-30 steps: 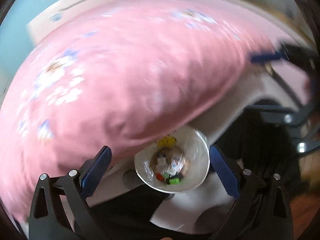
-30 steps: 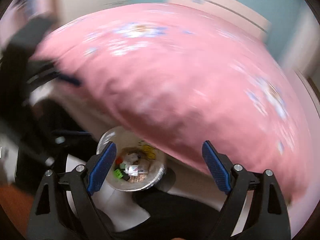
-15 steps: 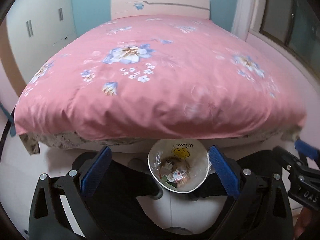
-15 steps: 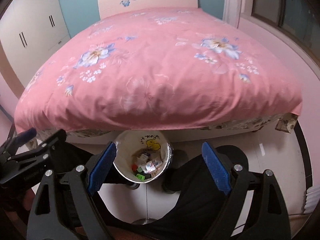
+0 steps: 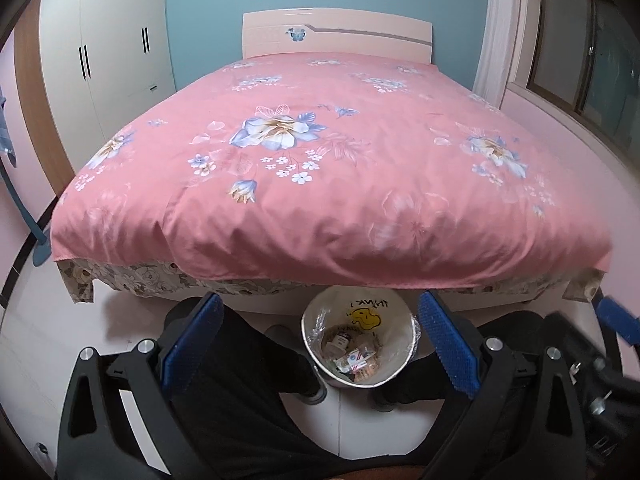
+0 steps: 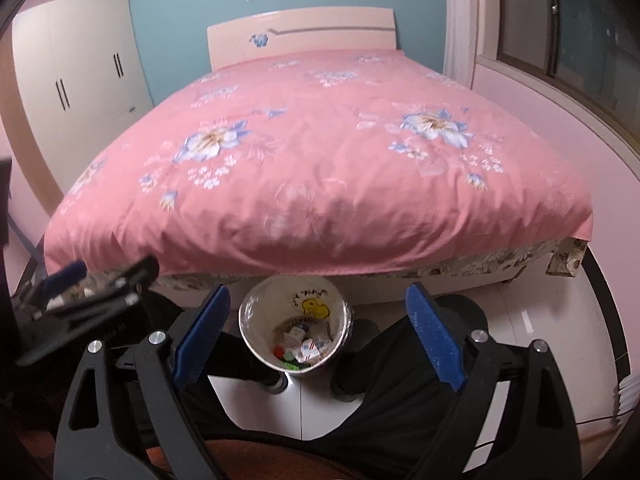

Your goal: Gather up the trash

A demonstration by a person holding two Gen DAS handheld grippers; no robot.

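A white trash bin [image 5: 384,308] with a clear liner and a yellow smiley stands on the floor at the foot of the bed. Several wrappers and small packs [image 5: 356,354] lie in it. My left gripper [image 5: 319,300] hangs above it, open and empty. In the right wrist view the same bin [image 6: 272,300] holds the trash [image 6: 306,342], and my right gripper [image 6: 317,289] is over it with nothing between its jaws, which are opening wider. Each gripper shows in the other's view: the right gripper [image 5: 616,320] at the right edge, the left gripper [image 6: 80,280] at the left.
A person's legs in black trousers [image 5: 240,360] flank the bin, feet on the white tile floor [image 5: 360,424]. A bed with a pink floral duvet [image 5: 320,184] fills the middle. A white wardrobe [image 5: 112,52] stands at the left, a window [image 5: 592,40] at the right.
Both views were tilted and blurred a second ago; they have rolled level and lifted. The bin now looks smaller and the whole bed shows. Both grippers stayed open.
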